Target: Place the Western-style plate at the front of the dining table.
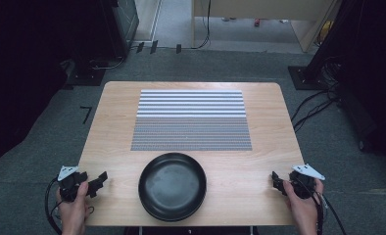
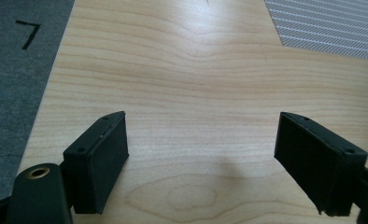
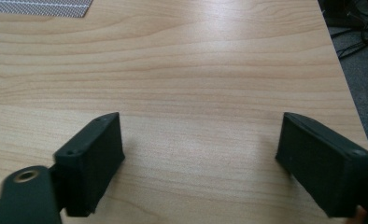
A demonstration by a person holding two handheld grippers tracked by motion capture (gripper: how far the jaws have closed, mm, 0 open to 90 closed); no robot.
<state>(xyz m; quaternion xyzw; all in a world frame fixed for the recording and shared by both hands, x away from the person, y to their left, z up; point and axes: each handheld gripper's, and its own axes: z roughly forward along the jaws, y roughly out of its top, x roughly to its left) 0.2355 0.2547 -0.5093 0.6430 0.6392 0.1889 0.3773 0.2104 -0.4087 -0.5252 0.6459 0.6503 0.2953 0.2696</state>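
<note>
Both grippers, left [image 1: 99, 180] and right [image 1: 275, 180], rest with fingers wide and empty at the lower corners, while the black plate [image 1: 172, 186] at lower center of the counter [image 1: 117, 127] looks stiff, smooth, probably slippery, best pinched at its rim.

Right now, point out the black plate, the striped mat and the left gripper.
black plate [image 1: 172, 186], high view, middle of its bowl.
striped mat [image 1: 191, 120], high view, its middle.
left gripper [image 2: 201, 161], left gripper view, midway between its fingertips.
</note>
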